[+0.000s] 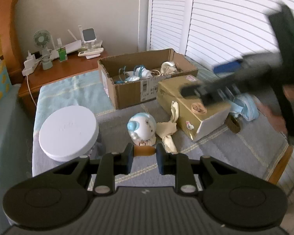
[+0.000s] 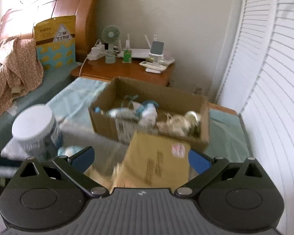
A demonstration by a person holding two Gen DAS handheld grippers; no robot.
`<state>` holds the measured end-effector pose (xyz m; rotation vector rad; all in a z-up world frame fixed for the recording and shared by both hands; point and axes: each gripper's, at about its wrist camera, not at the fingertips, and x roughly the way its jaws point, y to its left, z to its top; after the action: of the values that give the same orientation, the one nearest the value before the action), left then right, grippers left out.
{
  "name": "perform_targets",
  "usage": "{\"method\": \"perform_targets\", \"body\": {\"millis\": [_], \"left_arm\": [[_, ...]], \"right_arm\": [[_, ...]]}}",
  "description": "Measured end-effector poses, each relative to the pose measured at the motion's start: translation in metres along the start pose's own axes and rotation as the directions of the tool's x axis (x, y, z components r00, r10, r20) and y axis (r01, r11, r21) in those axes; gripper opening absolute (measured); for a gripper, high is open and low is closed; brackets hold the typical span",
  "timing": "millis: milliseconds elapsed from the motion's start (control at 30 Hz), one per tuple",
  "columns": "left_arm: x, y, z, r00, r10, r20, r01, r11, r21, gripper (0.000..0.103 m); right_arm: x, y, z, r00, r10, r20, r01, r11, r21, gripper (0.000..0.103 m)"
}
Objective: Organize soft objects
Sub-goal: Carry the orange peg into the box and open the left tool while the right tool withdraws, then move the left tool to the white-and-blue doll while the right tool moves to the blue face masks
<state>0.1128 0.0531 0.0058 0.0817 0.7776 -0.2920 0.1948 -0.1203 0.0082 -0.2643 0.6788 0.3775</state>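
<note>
Plush doll (image 1: 141, 126) lies beside tan box (image 1: 188, 105); left hand-held gripper (image 1: 144, 151) clamps its orange part, right hand-held gripper (image 2: 141, 158) gapes.

Both views ride on hand-held tongs and look forward and downward along their own fingers over a bed (image 1: 225, 146). The left wrist camera sits low and close to the cover, facing the open cardboard box (image 1: 139, 78) and the bedside cabinet (image 1: 68, 68) beyond, with the white louvred doors (image 1: 215, 19) behind; the right tongs (image 1: 215, 90) cross its upper right, blurred. The right wrist camera looks from farther right toward the headboard (image 2: 49, 4), just above a closed tan carton (image 2: 158, 162). Both share the open box (image 2: 152, 105), the tan carton (image 1: 192, 105), the white-lidded tub (image 1: 68, 131) (image 2: 33, 125), the cabinet (image 2: 127, 70) and the doors (image 2: 274, 78).
</note>
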Motion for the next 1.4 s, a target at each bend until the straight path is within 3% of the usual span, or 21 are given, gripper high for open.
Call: {"method": "perform_targets", "body": {"millis": [267, 600, 767, 800, 833, 867, 933, 1400], "left_arm": [[0.010, 0.000, 0.041, 1.000, -0.015, 0.027, 0.013, 0.999, 0.040, 0.023], [0.065, 0.009, 0.122, 0.998, -0.017, 0.062, 0.013, 0.998, 0.065, 0.023], [0.093, 0.016, 0.147, 0.997, 0.025, 0.072, -0.029, 0.998, 0.054, 0.024], [0.097, 0.017, 0.150, 0.997, 0.033, 0.073, -0.037, 0.998, 0.049, 0.028], [0.100, 0.019, 0.152, 0.997, 0.039, 0.070, -0.042, 0.998, 0.048, 0.041], [0.102, 0.020, 0.153, 0.996, 0.048, 0.071, -0.051, 0.998, 0.038, 0.064], [0.101, 0.022, 0.151, 0.994, 0.067, 0.088, -0.068, 0.998, 0.010, 0.084], [0.053, 0.011, 0.106, 0.993, 0.016, 0.114, -0.014, 1.000, -0.018, 0.094]], "right_arm": [[-0.027, -0.002, -0.045, 0.998, -0.056, -0.022, 0.057, 0.998, 0.019, 0.103], [-0.044, -0.019, -0.053, 0.996, -0.086, 0.003, 0.085, 0.995, 0.061, 0.103], [-0.048, -0.027, -0.055, 0.995, -0.103, 0.004, 0.102, 0.993, 0.066, 0.103], [-0.048, -0.028, -0.056, 0.995, -0.104, 0.005, 0.103, 0.992, 0.068, 0.103], [-0.049, -0.029, -0.056, 0.995, -0.103, 0.005, 0.102, 0.992, 0.069, 0.103], [-0.049, -0.030, -0.057, 0.995, -0.101, 0.006, 0.100, 0.992, 0.071, 0.103], [-0.050, -0.031, -0.058, 0.995, -0.101, 0.006, 0.100, 0.992, 0.076, 0.103], [-0.064, -0.036, -0.068, 0.993, -0.119, 0.020, 0.117, 0.989, 0.087, 0.103]]}}
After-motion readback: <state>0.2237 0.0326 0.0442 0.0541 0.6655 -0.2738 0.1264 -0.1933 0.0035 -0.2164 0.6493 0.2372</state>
